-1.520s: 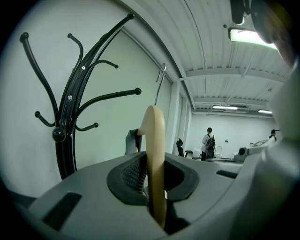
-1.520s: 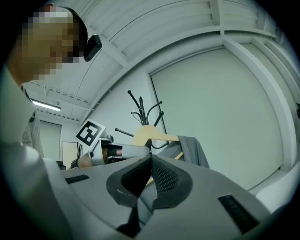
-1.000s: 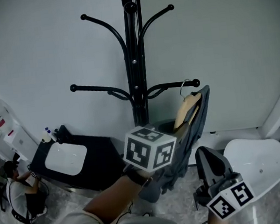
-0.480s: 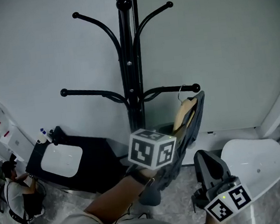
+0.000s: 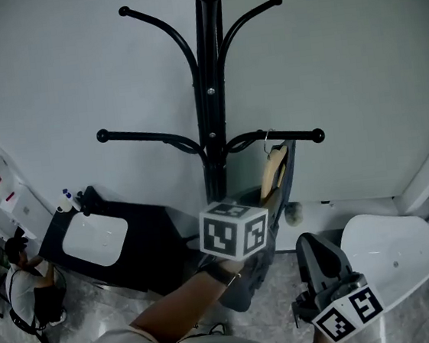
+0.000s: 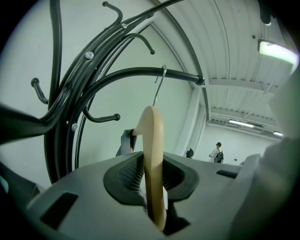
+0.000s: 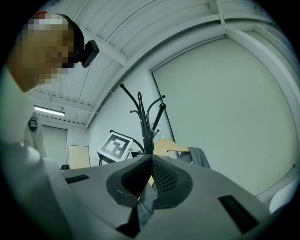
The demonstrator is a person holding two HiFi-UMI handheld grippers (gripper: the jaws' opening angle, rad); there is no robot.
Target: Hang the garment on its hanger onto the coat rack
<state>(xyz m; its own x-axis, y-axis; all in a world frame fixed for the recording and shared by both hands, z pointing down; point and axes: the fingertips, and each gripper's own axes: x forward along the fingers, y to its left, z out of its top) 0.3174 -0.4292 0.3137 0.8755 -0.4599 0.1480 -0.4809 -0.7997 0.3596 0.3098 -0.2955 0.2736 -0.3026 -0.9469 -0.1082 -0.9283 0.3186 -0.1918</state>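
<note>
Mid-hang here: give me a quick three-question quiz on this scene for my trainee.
1. True or false: the right tool is shut with nothing between its jaws.
2. What does the left tool grip? A) the wooden hanger B) a rack arm C) a garment sleeve
3. Fill in: the hanger's metal hook sits at the coat rack's ____ right-hand arm (upper or lower).
Key: 1 true; 2 A; 3 lower.
</note>
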